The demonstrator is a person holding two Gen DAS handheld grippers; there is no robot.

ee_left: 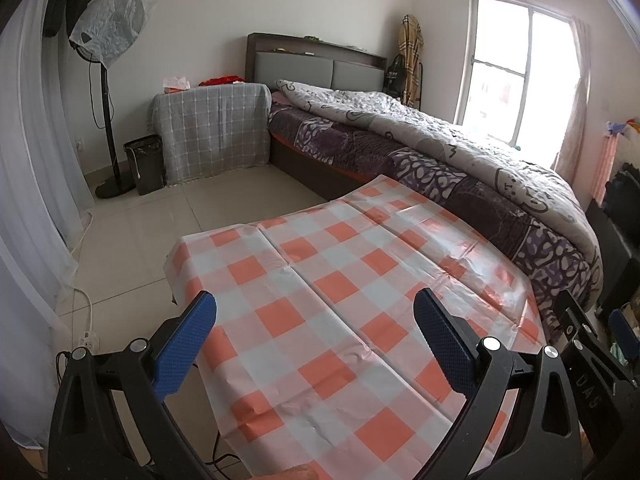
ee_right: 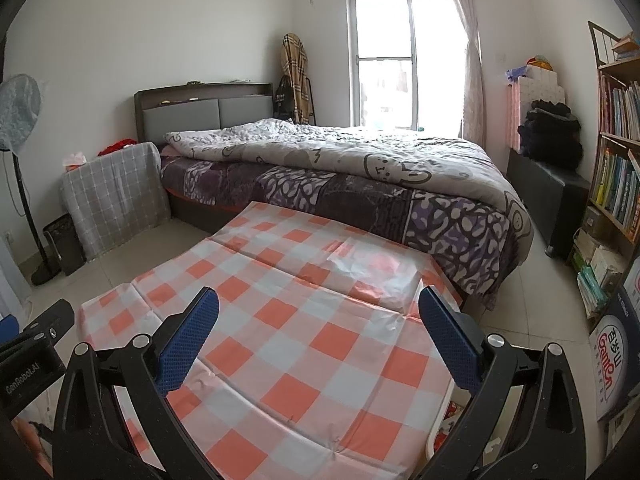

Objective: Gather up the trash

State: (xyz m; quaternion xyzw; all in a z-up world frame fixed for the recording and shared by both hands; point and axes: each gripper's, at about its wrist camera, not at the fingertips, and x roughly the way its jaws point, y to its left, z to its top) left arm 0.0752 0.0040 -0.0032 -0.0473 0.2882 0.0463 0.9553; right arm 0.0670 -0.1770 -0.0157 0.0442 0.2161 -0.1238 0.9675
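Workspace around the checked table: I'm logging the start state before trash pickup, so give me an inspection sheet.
Surface: table under an orange-and-white checked cloth, creased, nothing lying on it.
Job's things: black bin on the floor beside the covered nightstand; no loose trash seen.
Clutter: tissue pack and red fabric on the nightstand.
Claws: left claw open, holding nothing; right claw open, holding nothing.
Cables: white power strip with its cord on the floor, left of the table.
Surroundings: bed behind the table, standing fan with a plastic cover, window, bookshelf at right.
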